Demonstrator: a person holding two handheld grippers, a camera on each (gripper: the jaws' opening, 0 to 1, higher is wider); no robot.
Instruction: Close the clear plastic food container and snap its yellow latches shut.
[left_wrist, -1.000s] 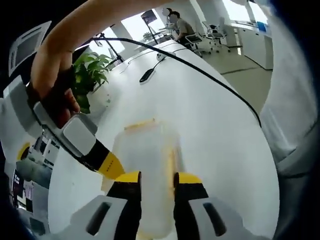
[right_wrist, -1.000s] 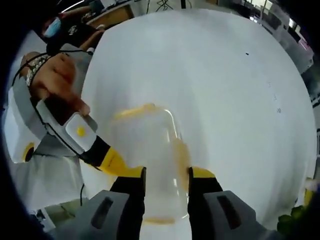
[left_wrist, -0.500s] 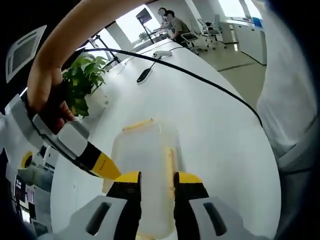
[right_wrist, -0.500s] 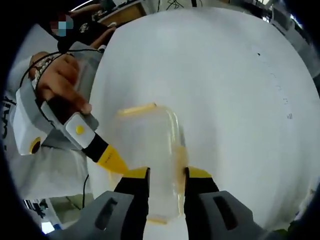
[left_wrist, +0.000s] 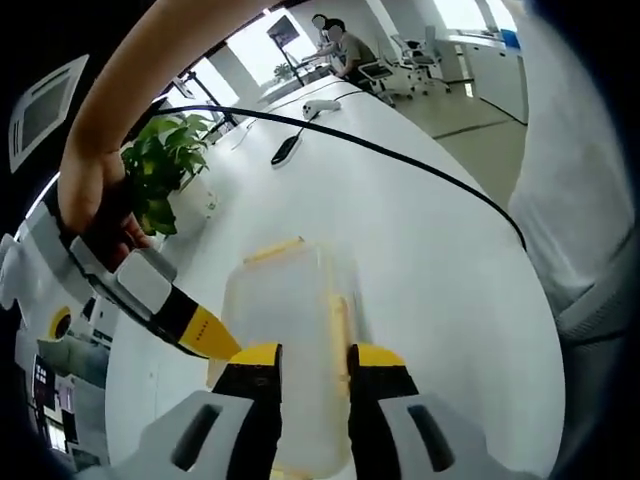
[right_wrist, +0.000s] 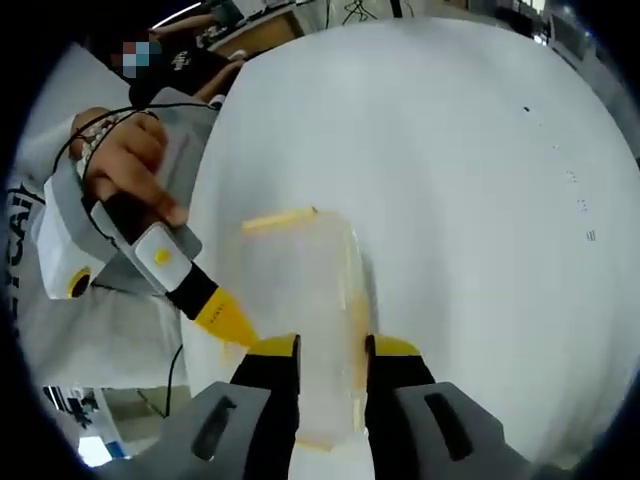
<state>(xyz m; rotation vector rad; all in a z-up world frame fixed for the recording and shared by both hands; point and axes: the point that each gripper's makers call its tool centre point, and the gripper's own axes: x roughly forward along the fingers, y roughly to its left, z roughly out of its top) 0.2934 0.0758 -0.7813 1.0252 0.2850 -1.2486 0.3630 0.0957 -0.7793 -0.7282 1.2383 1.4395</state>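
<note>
The clear plastic container (left_wrist: 290, 300) lies on the white table (left_wrist: 420, 260), lid on top. A yellow latch (left_wrist: 275, 248) shows at its far end and another (left_wrist: 340, 320) along its right side. My left gripper (left_wrist: 315, 357) stands over its near end, jaws a little apart with the lid showing between them. From the left, the yellow tip of my right gripper (left_wrist: 205, 335) reaches the container's side. In the right gripper view the container (right_wrist: 300, 290) lies ahead, with my right gripper (right_wrist: 332, 348) over its near end. Its jaws are narrowly parted, and the left gripper (right_wrist: 222, 318) touches the left side.
A potted plant (left_wrist: 170, 165) stands at the table's left edge. A black cable (left_wrist: 400, 150) runs across the table past a black device (left_wrist: 285, 150). White clothing (left_wrist: 585, 200) borders the right. People sit at far desks (left_wrist: 345, 45). A person (right_wrist: 170, 65) is behind the table.
The gap between the right gripper's jaws has narrowed over the container. Both cameras shifted slightly. The left gripper's jaws and the container stay as they were.
</note>
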